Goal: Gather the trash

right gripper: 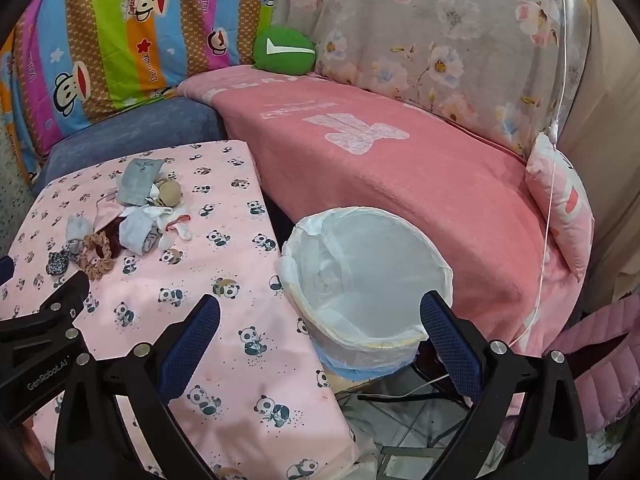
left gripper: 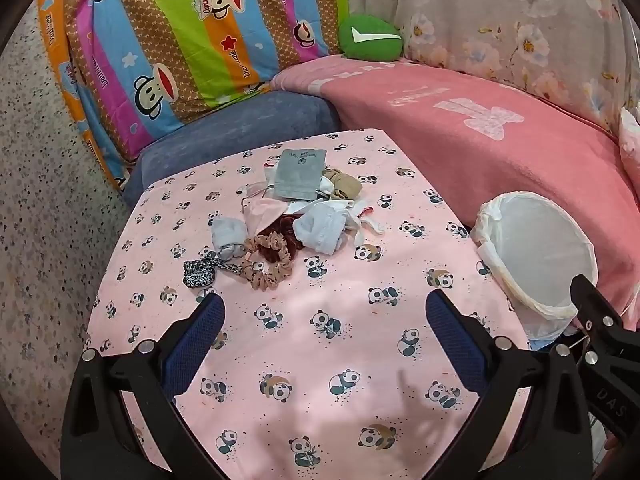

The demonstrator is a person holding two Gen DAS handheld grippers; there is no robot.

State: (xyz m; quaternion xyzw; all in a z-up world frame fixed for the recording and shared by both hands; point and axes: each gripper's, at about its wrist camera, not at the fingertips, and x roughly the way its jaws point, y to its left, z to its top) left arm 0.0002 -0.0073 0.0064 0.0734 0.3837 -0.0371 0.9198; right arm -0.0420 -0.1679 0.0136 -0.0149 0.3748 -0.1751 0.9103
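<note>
Taking the white-lined trash bin as the landmark, the speckled floor lies farthest to its left, and a striped cartoon-monkey cloth hangs behind that. Next comes the counter, covered in a pink panda-print sheet, whose right edge stands just beside the bin. On the counter, well left of the bin and toward the far edge, sits the pile of trash: a leopard-print scrap at its left end, a tan scrunchie touching a dark red one, crumpled white and pale grey cloth pieces in the middle, and a flat grey pouch at the back with a tan bundle beside it. The left gripper hangs over the bare near part of the counter, left of the bin and short of the pile, its jaws released wide with nothing between them. The right gripper is tilted down over the counter's right edge and the bin's near rim, jaws likewise spread wide and gripping nothing; its blue right pad shows in front of the bin's rim. The bin holds only its liner as far as can be seen. Behind and to the right of the bin runs a pink blanket, with a green round cushion at its back, a floral cloth, and a small pink pillow farthest right.
</note>
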